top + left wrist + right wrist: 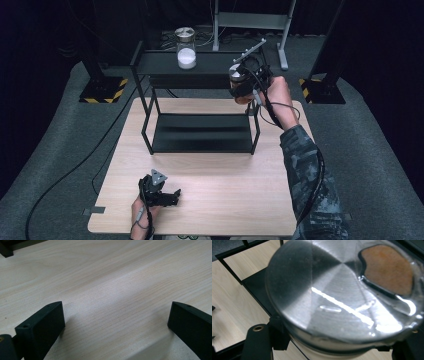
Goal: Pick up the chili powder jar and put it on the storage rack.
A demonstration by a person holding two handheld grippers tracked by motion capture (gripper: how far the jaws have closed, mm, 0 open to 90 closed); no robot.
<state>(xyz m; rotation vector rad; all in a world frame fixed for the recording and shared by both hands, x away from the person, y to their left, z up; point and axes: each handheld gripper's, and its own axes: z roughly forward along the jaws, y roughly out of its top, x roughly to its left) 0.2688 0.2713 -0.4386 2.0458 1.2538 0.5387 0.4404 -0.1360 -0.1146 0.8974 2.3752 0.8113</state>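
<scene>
I see the right gripper (pixel 239 82) clamped on a metal-lidded jar (pixel 342 297), held in the air beside the black shelf's (pixel 200 62) top tier; left gripper (pixel 167 196) released, jaws wide, low over the table (pixel 112 282).

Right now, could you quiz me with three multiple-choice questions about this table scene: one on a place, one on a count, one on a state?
1. Where does the jar of white powder stand?
A. rack's top shelf
B. rack's bottom shelf
C. bare table

2. How many shelves does the black rack have?
A. one
B. two
C. four

3. How is the left gripper?
A. shut on a jar
B. open, holding nothing
C. shut on a cable

Answers: 1 A, it stands on the upper shelf. 2 B, an upper and a lower. 3 B, its jaws stand apart over bare wood.
</scene>
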